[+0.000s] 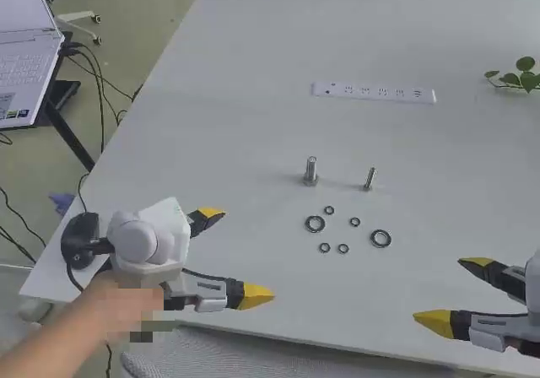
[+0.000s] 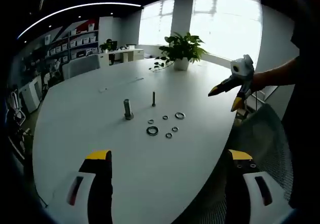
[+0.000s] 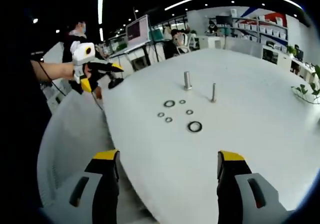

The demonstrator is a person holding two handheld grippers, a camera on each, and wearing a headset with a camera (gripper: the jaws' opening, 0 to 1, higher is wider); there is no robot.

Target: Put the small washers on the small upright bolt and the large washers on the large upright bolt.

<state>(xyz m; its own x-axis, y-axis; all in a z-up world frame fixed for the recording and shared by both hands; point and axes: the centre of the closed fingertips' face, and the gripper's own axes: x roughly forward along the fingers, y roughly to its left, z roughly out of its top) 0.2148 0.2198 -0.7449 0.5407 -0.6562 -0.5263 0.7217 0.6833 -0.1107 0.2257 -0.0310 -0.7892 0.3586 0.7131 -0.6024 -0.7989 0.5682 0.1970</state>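
Left gripper (image 1: pixel 239 256) and right gripper (image 1: pixel 451 292) are hanging wide open, holding nothing. Washers (image 1: pixel 315 224) are lying flat just before the large bolt (image 1: pixel 310 170) and small bolt (image 1: pixel 369 178). I'm expecting such thin rings to skid or pop out when pinched.

I find no writing I can read. The long white power strip (image 1: pixel 374 93) on the far side of my pale surface (image 1: pixel 253 74) bears small dark marks, too tiny to make out. The open white laptop (image 1: pixel 21 66) at far left shows only blur.
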